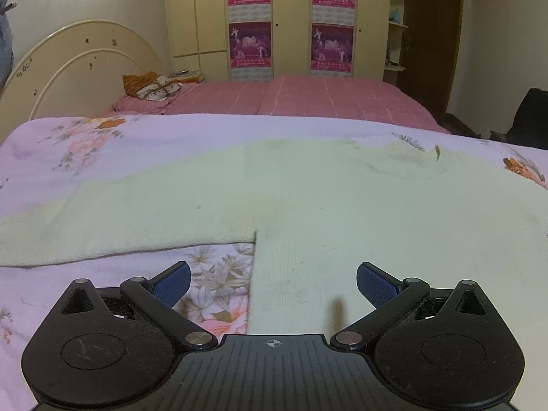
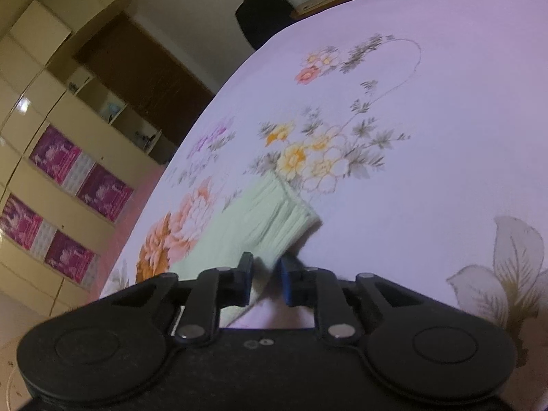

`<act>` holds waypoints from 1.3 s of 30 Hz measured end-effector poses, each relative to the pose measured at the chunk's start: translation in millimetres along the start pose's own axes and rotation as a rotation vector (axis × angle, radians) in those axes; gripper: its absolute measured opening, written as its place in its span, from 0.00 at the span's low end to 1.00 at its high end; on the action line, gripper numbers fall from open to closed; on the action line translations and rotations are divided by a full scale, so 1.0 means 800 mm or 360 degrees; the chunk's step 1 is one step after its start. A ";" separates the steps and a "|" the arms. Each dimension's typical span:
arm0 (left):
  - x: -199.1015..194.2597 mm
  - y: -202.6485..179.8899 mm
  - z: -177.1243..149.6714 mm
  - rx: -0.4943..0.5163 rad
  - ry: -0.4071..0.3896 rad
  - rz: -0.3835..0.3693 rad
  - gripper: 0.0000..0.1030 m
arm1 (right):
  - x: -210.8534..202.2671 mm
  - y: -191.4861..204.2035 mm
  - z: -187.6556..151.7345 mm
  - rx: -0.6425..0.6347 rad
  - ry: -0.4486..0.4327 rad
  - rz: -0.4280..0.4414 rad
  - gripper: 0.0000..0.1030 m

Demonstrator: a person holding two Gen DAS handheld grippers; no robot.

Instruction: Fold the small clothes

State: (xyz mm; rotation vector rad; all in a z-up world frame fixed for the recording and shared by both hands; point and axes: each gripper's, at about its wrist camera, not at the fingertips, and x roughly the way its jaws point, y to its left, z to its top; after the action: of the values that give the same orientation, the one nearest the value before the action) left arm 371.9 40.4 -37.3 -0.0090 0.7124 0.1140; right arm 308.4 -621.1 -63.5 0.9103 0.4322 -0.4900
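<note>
A pale green knit garment (image 1: 308,191) lies spread flat on a lilac floral sheet (image 1: 102,157). One part of it runs toward the left wrist camera. My left gripper (image 1: 272,282) is open and empty, low over that near part, with the blue pads wide apart. In the right wrist view my right gripper (image 2: 266,279) is shut on a ribbed end of the same green garment (image 2: 274,215) and holds it lifted a little above the sheet (image 2: 428,171).
A pink bed (image 1: 308,96) with a cream headboard (image 1: 85,65) and a pillow lies behind the sheet. Cream wardrobes with purple posters (image 1: 250,44) line the back wall. A dark chair (image 1: 531,116) stands at the right.
</note>
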 end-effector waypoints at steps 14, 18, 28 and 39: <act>0.006 0.027 -0.002 -0.0020 0.0045 -0.0064 1.00 | -0.006 0.085 -0.017 -0.0558 -0.0052 -0.0083 0.04; 0.015 0.030 -0.006 -0.0064 0.0077 -0.0067 1.00 | -0.010 0.167 -0.074 -0.0935 0.0015 0.0104 0.04; 0.014 0.060 -0.006 -0.0127 0.0112 0.0016 1.00 | -0.006 0.318 -0.278 -0.1354 0.0337 0.0559 0.04; 0.015 0.044 0.009 -0.0226 0.0073 -0.0124 1.00 | -0.012 0.350 -0.362 -0.1595 0.0449 0.0598 0.21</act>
State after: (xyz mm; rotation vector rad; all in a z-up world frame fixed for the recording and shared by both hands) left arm 382.0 76.9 -38.7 -0.1753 0.7474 0.0896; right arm 417.7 -233.9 -37.5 0.0649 0.6560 0.2221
